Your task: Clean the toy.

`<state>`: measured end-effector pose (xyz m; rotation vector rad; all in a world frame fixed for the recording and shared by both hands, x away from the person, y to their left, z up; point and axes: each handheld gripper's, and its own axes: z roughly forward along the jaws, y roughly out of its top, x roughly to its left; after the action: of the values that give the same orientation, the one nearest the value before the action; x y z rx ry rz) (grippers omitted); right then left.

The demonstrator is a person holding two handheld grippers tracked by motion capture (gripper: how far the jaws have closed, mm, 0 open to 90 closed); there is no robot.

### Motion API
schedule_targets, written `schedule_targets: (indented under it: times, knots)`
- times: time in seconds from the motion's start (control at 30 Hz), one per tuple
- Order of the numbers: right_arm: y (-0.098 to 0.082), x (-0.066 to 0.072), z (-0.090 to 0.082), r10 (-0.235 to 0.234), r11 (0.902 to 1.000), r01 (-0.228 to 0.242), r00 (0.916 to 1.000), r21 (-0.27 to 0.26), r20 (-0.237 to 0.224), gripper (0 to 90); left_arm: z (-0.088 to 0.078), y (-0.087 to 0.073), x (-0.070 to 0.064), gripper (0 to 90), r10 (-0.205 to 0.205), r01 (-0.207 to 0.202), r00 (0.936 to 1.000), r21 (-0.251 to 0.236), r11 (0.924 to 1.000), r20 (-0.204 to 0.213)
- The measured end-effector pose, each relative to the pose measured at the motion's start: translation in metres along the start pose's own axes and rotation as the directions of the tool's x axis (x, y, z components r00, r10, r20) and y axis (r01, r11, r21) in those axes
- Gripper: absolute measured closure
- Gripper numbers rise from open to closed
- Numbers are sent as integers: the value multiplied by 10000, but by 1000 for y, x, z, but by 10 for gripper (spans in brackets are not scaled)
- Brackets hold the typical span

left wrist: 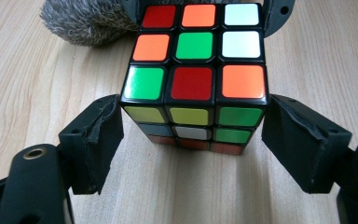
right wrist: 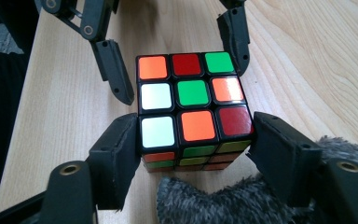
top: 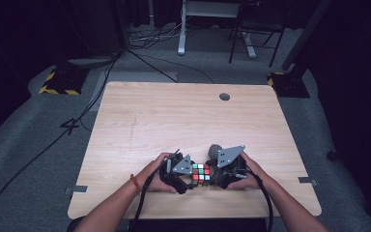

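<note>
Pinching the cube [right wrist: 193,105], the right gripper [right wrist: 193,140] steadies it while the left gripper [left wrist: 193,140] stands open around it, apparently due to regrip for a twist.

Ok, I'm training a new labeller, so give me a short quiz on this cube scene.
1. True or false: the right gripper is clamped on the cube.
2. What colour is the centre sticker on the cube's top face? A red, B green, C white.
3. Fill in: the cube rests on a ___ table.
Key: 1 true; 2 B; 3 wooden.
</note>
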<state>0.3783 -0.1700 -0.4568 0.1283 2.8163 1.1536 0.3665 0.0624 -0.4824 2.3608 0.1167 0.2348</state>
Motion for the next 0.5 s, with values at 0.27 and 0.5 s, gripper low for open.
schedule_targets:
  times: [0.27,0.5]
  knots:
    - [-5,0,-5,237,9997,-236,9997,-29,112,342,-3,-1,5,180,-495,489,9977,-136,9987,-453]
    - [-6,0,-8,363,9993,-366,9989,69,304,342,-4,-3,6,197,-843,837,9961,-225,9962,-277]
